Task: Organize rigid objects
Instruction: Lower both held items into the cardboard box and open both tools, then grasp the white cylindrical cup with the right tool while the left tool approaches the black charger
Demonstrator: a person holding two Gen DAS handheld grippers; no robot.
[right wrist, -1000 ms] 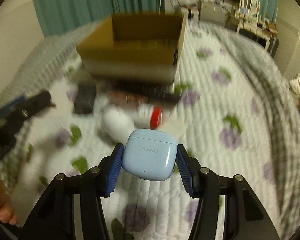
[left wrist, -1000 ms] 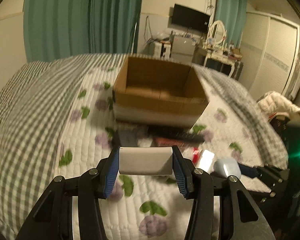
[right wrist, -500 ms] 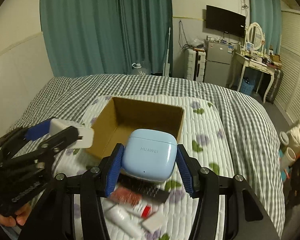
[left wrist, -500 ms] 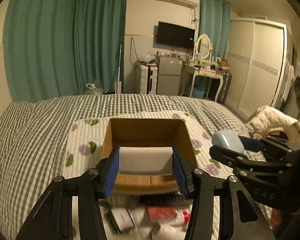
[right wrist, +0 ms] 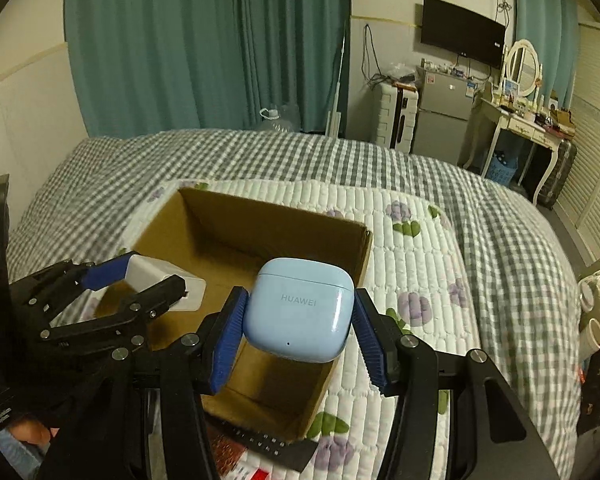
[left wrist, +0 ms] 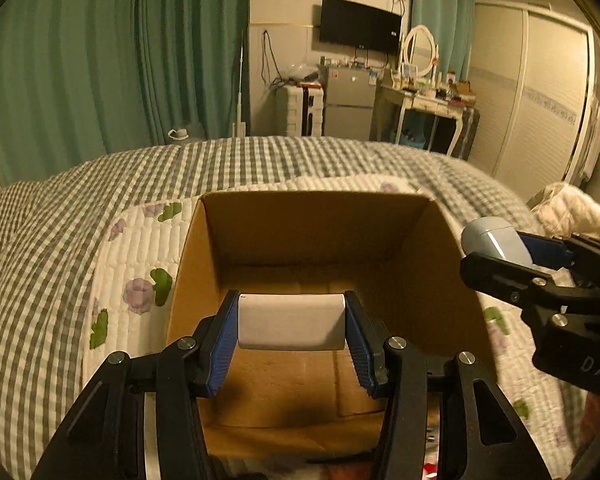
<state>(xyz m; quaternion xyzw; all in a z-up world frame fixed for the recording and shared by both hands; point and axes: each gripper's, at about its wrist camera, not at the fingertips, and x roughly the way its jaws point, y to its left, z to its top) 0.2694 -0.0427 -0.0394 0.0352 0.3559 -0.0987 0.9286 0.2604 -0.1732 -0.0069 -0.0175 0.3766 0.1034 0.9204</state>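
The cardboard box (left wrist: 316, 240) sits on the quilted bed (right wrist: 440, 264) and looks bare inside, so nothing seems stowed yet. The left gripper (left wrist: 291, 330), clamped on a white charger block (left wrist: 291, 322), hangs above the box at 6 o'clock. The right gripper (right wrist: 300, 330) grips a blue earbud case (right wrist: 300, 310) above the box's 5 o'clock corner. A remote (right wrist: 268, 446) and other small items lie outside at 6 o'clock, probably left to sort.
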